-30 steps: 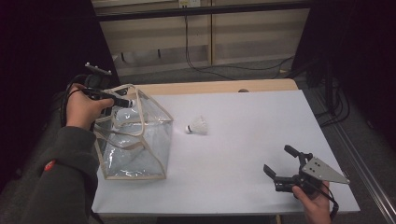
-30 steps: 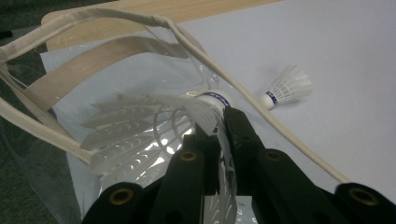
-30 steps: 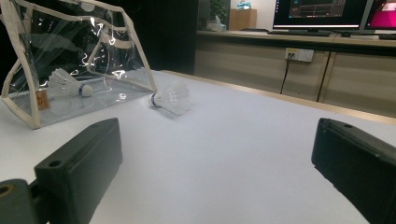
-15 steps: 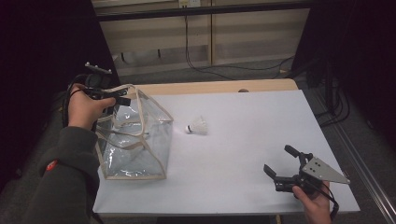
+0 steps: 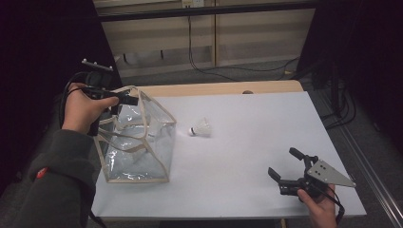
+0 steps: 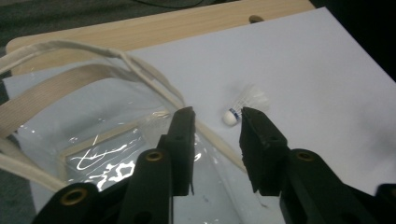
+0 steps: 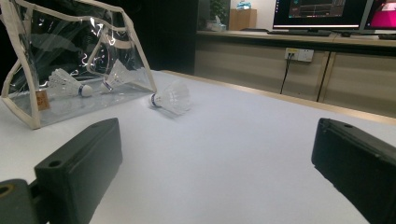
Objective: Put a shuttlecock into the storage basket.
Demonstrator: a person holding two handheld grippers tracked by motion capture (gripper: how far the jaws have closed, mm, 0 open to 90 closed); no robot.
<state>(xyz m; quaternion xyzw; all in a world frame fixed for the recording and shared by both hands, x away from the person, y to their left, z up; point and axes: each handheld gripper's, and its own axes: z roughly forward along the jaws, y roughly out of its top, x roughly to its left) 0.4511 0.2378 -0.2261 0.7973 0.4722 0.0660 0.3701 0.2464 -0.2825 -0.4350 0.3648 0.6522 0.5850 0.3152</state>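
Seen from above, a person works at a white table (image 5: 247, 142) with a gripper in each hand. The left gripper (image 5: 124, 99) hangs at the top rim of a clear plastic bag (image 5: 138, 142) with beige trim and handles, which stands at the table's left side; its jaws have just been opening, and the left gripper view shows them parted with nothing pinched between them, the bag's rim (image 6: 205, 130) running just below and between them. Two shuttlecocks (image 7: 70, 84) already lie inside the bag, as the right gripper view shows through its clear wall. A third, loose shuttlecock (image 5: 200, 128) lies on its side on the bare table just right of the bag, well apart from the right gripper (image 5: 285, 167), which rests wide open and empty near the table's front right corner. The relation that matters: the loose shuttlecock lies between the two hands but much nearer the left one, only a short reach right of the bag's rim. Its long axis runs roughly across the table, cork end (image 6: 229, 117) toward the bag and feathered skirt (image 6: 252, 97) away from it. In the left gripper view it sits straight ahead, just beyond the jaw tips. Judged from this layout, the likely next move is to take this shuttlecock, and the left gripper is better placed, though it would have to leave the bag's mouth.
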